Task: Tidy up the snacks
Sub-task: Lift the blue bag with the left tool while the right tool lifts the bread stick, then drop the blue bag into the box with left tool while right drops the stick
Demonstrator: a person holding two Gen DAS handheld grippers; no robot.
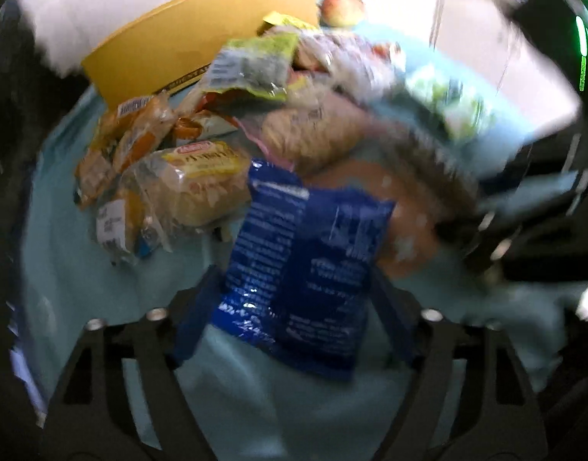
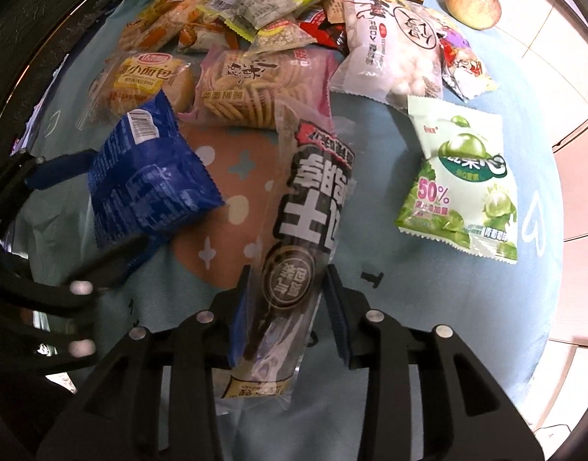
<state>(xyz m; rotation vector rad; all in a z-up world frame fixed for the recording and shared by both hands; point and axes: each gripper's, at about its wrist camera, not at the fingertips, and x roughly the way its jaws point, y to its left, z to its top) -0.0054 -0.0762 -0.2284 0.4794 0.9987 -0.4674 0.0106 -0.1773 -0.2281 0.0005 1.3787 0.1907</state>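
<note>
A blue snack packet (image 1: 305, 269) lies on the light blue cloth (image 1: 101, 276) between the fingers of my left gripper (image 1: 294, 311), which stands open around it. In the right wrist view the same blue packet (image 2: 151, 176) sits between the left gripper's (image 2: 119, 199) spread fingers. A long dark packet with large white characters (image 2: 313, 199) lies lengthwise on the cloth. My right gripper (image 2: 288, 292) is shut on its near end, pads against both sides. The left wrist view is blurred.
Behind lie a heap of snacks: a cracker pack (image 2: 251, 84), a small bread pack (image 2: 148, 77), a white bag (image 2: 393, 46). A green candy bag (image 2: 462, 184) lies apart at the right. An apple (image 2: 472, 2) and a cardboard box (image 1: 186, 46) stand at the back.
</note>
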